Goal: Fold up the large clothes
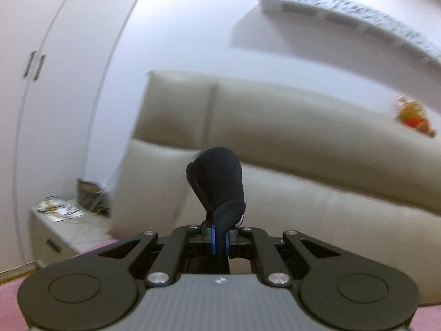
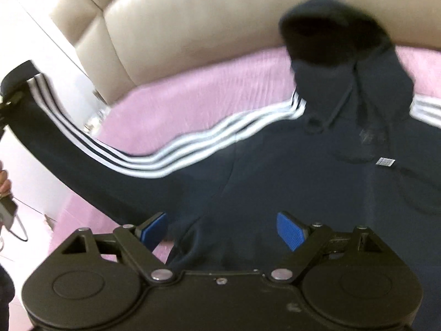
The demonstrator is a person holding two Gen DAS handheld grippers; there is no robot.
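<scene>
A dark navy hoodie (image 2: 289,171) with white sleeve stripes lies face up on the pink bed cover (image 2: 209,96), its hood (image 2: 330,38) towards the headboard. My left gripper (image 1: 220,241) is shut on the cuff (image 1: 217,182) of one sleeve and holds it up in the air. In the right wrist view that sleeve (image 2: 82,149) stretches up to the far left, where the left gripper (image 2: 8,96) holds its end. My right gripper (image 2: 223,230) is open, its blue pads (image 2: 289,231) spread just above the hoodie's body.
A beige padded headboard (image 1: 275,127) stands behind the bed. A bedside table (image 1: 69,229) with clutter is at the left, beside white wardrobe doors (image 1: 35,66). A wall shelf (image 1: 344,13) hangs above. A small toy (image 1: 413,118) sits on the headboard.
</scene>
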